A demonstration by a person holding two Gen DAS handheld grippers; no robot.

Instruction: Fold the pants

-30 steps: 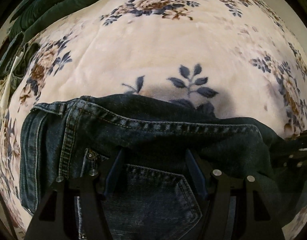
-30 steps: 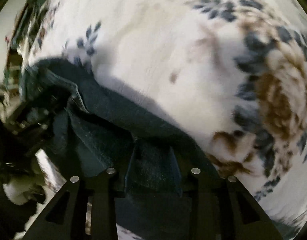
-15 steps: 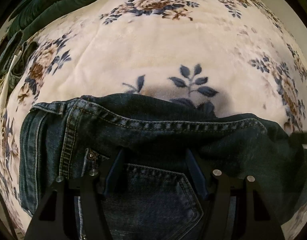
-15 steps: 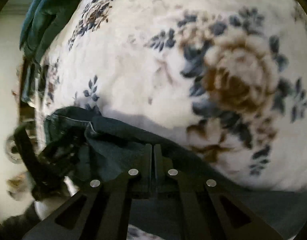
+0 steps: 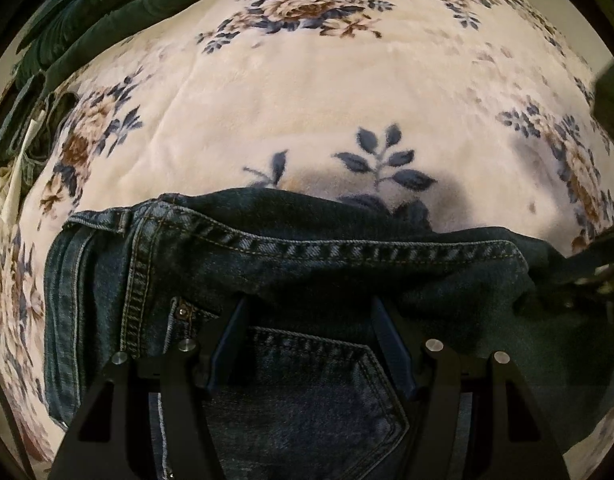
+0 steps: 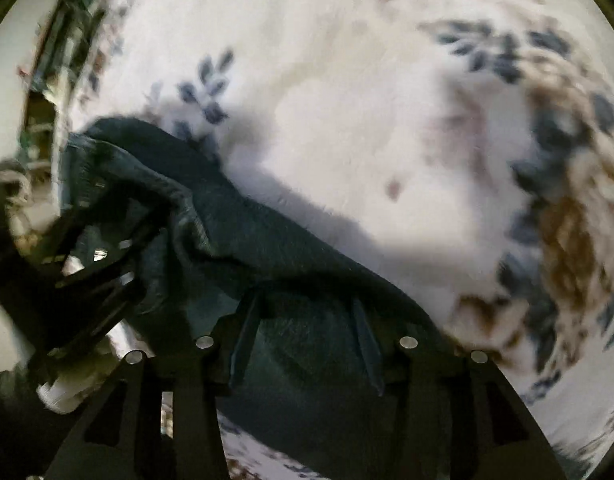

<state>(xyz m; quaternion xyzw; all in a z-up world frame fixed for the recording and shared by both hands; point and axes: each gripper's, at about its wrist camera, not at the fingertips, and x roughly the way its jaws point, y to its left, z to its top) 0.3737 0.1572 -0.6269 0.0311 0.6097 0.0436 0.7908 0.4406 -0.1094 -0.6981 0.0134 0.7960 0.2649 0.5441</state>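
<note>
Dark blue jeans (image 5: pixel 291 276) lie on a cream floral blanket (image 5: pixel 327 92), back pocket and a stitched seam facing up. My left gripper (image 5: pixel 309 316) is open, its fingers wide apart just above the pocket area. In the right wrist view the jeans (image 6: pixel 267 248) form a dark fold running from upper left to lower right. My right gripper (image 6: pixel 303 312) is open, fingers spread over that fold, no cloth pinched between them. The left gripper shows blurred at the left edge of the right wrist view (image 6: pixel 95 264).
A dark green garment (image 5: pixel 91 12) is bunched at the blanket's far left corner. More clothing (image 5: pixel 15 132) hangs over the left edge. The blanket (image 6: pixel 367 120) stretches beyond the jeans.
My right gripper was shut half a second ago and has opened; its view swung back left over the fold. The left gripper has stayed open above the pocket.
</note>
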